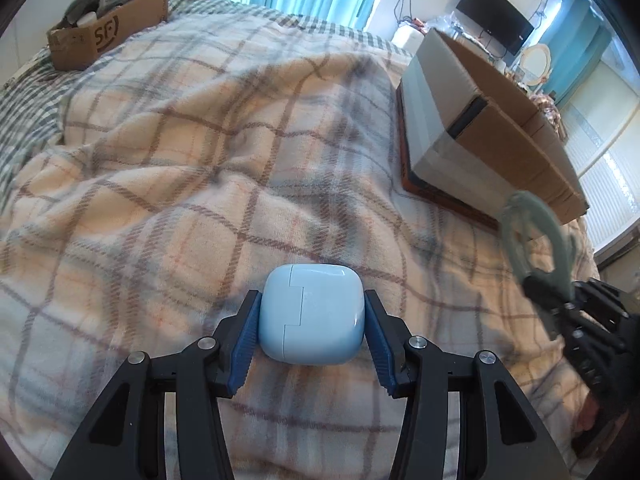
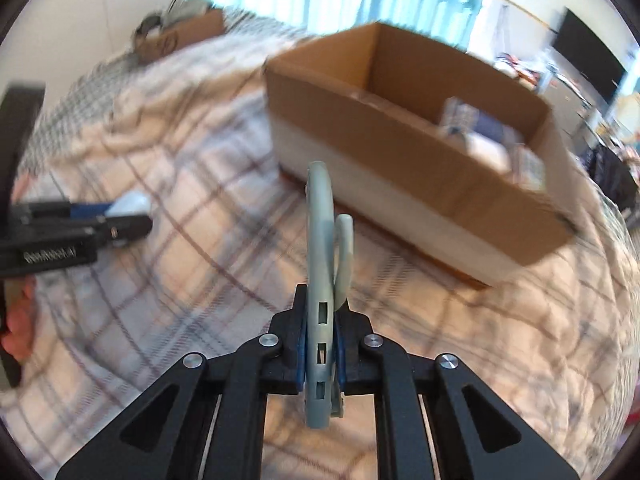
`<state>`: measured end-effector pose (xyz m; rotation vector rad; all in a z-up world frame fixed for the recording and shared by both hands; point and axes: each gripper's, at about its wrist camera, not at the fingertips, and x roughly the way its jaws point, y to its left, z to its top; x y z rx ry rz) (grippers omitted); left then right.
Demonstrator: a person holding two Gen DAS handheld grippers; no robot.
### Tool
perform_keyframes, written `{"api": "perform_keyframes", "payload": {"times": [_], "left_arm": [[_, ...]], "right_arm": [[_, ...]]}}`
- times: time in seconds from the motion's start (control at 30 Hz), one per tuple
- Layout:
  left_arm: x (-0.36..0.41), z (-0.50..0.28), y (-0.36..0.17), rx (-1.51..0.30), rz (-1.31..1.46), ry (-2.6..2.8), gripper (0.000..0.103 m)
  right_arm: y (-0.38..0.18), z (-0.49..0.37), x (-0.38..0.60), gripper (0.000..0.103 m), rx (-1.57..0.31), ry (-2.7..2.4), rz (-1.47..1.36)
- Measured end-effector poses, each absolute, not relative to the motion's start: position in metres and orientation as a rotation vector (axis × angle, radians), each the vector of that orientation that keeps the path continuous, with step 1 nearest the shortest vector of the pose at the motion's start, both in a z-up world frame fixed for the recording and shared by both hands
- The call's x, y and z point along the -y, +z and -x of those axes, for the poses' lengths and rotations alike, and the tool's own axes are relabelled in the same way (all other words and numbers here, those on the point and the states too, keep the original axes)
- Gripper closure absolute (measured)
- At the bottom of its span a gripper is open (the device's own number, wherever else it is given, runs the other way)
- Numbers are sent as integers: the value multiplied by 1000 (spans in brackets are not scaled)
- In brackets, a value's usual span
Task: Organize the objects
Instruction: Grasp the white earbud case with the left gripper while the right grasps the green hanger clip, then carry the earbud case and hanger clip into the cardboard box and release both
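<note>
Left gripper jaws pinch the pale-blue case; right gripper jaws clamp the green strap.

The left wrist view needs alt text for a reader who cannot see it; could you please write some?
The left gripper is closed on a pale blue case just above a plaid blanket on a bed. To the right sits an open cardboard box, and the right gripper holds a grey-green strap near it; a second box sits far left.

left wrist: low over blanket | right wrist: higher, toward box | shared: both
</note>
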<state>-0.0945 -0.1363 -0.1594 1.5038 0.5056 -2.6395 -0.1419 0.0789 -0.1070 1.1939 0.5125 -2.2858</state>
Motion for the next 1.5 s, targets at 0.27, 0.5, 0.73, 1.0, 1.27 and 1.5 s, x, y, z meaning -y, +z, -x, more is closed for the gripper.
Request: {"api": "perform_keyframes", "payload": {"times": [0.27,0.5,0.73,1.0,1.27,1.5], "left_arm": [[115,69,-110,-427,-1435,-2684,52],[82,81,-43,-313,-1304,-2807,52],[37,127,30,-135,-1116,-3001,52],[28,215,19,-146,-1155,-2999,52],[29,281,-57,-60,-1281,-2995,52],[22,306,-86,146,-1259,-3058,52]], "right_arm": [[-44,114,-108,93,-327,-2373,-1042],[33,100,-128,93,-313,-2447,-868],[101,128,-141,93,-197,-2519,-741],[78,208,-132,93,26,-2509,-854],[-6,276,-117,93,89,-2437,-1039],[-58,308,-106,93,63,-2404,-1155]]}}
